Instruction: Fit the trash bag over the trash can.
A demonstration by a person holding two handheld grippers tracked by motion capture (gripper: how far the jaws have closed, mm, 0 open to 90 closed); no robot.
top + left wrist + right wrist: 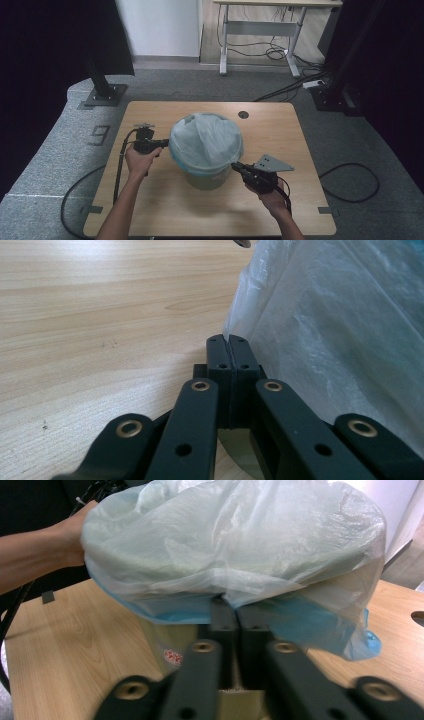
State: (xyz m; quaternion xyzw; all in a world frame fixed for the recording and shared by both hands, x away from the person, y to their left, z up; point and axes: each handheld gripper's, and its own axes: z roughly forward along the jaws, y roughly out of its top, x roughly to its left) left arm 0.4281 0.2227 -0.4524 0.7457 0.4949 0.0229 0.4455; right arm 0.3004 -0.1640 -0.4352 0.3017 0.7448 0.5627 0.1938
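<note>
A small bin [207,180] stands in the middle of the wooden table [150,200], lined with a pale blue translucent bag [206,137] that balloons over its rim. My left gripper [164,143] is at the bag's left side; in the left gripper view its jaws [228,347] are shut, with the bag's edge [325,330] running into the seam at their tips. My right gripper [235,165] meets the bag at its front right. In the right gripper view it [236,611] is shut under the overhanging film [225,545], pinching the hem in front of the bin's wall [160,640].
A round cable hole [243,114] lies in the table behind the bin. Cables [350,182] trail over the grey carpet on both sides. Black stands [105,92] flank the table's far corners, and a white-legged desk [260,30] stands at the back.
</note>
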